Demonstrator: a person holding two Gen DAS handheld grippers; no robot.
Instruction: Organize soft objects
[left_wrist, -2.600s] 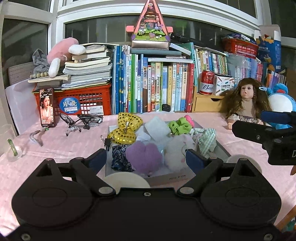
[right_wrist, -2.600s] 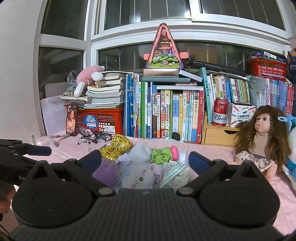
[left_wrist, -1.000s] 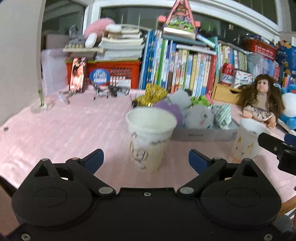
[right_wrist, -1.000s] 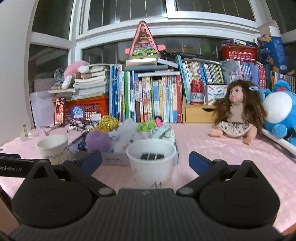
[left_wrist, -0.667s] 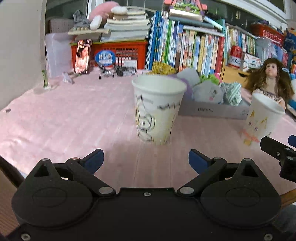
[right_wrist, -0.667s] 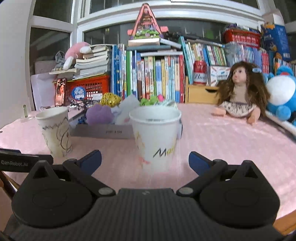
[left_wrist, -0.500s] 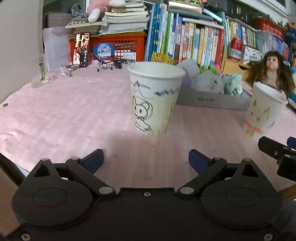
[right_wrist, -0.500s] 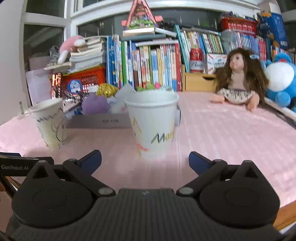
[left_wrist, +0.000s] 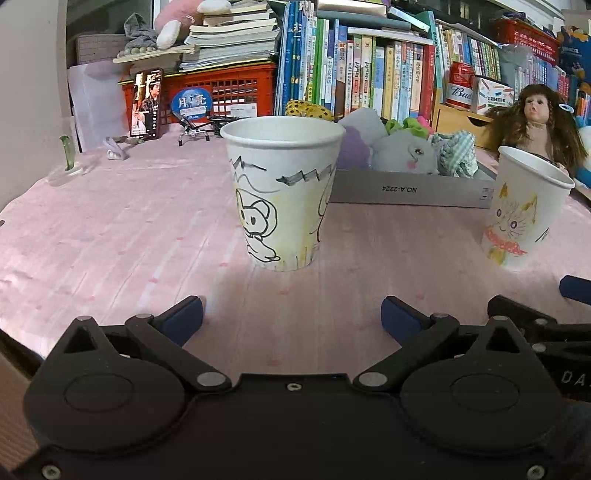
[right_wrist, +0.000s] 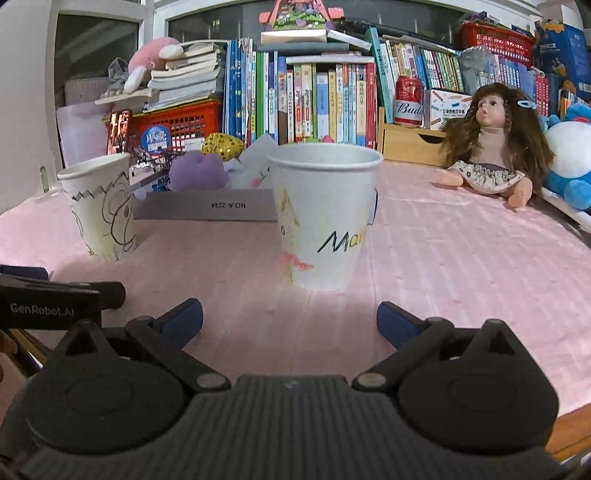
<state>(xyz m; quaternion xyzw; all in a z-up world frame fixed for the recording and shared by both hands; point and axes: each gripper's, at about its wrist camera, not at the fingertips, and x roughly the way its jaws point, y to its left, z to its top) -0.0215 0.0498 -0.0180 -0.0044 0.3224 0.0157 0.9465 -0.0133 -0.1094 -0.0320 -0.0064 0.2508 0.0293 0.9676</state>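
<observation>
A grey cardboard box on the pink table holds soft items: a purple plush, a grey plush, a gold sequin bow, a green scrunchie and a checked cloth. A drawn-on paper cup stands just ahead of my open, empty left gripper. A second cup marked "Mar" stands just ahead of my open, empty right gripper. Each cup also shows in the other view, the "Mar" cup on the right, the drawn cup on the left.
A doll and a blue plush sit at the right. Books, a red crate, a can and a wooden drawer line the back. Glasses lie far left. The table's front edge is close below both grippers.
Both grippers have pulled back from above the box and dropped low to the table near its front edge. The cups now stand right in front of the open fingers.
</observation>
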